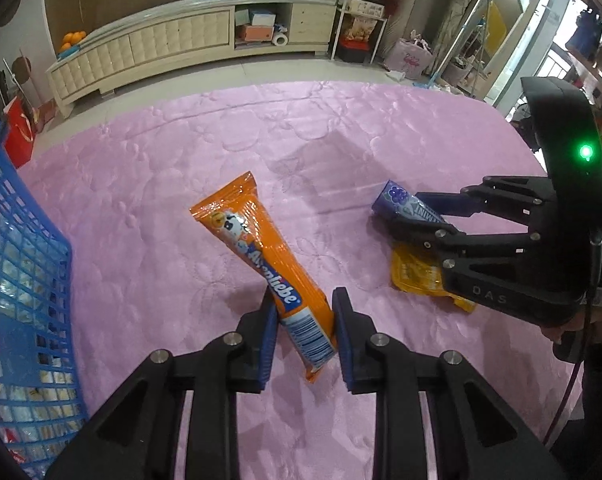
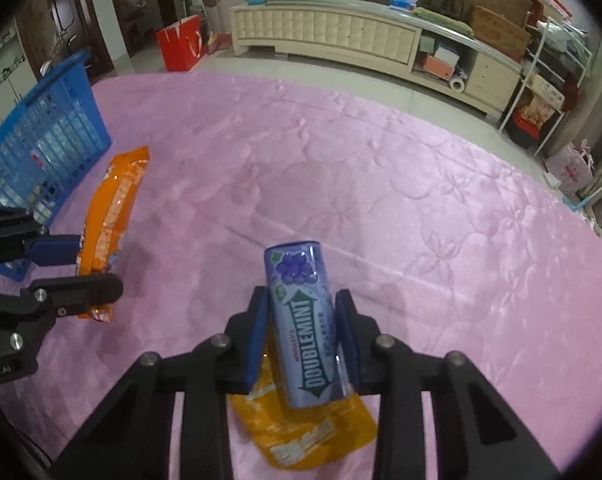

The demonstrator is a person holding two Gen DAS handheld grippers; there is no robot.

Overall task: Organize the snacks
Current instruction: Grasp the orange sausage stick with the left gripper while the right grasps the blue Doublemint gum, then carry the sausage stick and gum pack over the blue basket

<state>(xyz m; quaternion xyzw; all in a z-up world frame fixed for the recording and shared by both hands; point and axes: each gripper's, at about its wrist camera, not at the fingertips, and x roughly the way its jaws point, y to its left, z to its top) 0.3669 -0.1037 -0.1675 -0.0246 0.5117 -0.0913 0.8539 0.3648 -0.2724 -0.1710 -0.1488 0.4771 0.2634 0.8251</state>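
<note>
My left gripper (image 1: 303,312) is shut on a long orange Alpenliebe candy pack (image 1: 261,248), held tilted above the pink quilted cloth (image 1: 181,160); the pack also shows in the right wrist view (image 2: 113,208). My right gripper (image 2: 301,312) is shut on a purple Doublemint gum pack (image 2: 305,320), also seen in the left wrist view (image 1: 405,200). A yellow snack pouch (image 2: 305,432) lies flat on the cloth under the right gripper, and shows in the left wrist view (image 1: 417,276). A blue plastic basket (image 1: 17,280) with wrapped snacks inside stands at the left.
The basket also shows at the far left of the right wrist view (image 2: 41,140). Beyond the cloth stand a long cream cabinet (image 1: 181,40), a red paper bag (image 2: 181,44) and a white wire rack (image 2: 549,80) on the floor.
</note>
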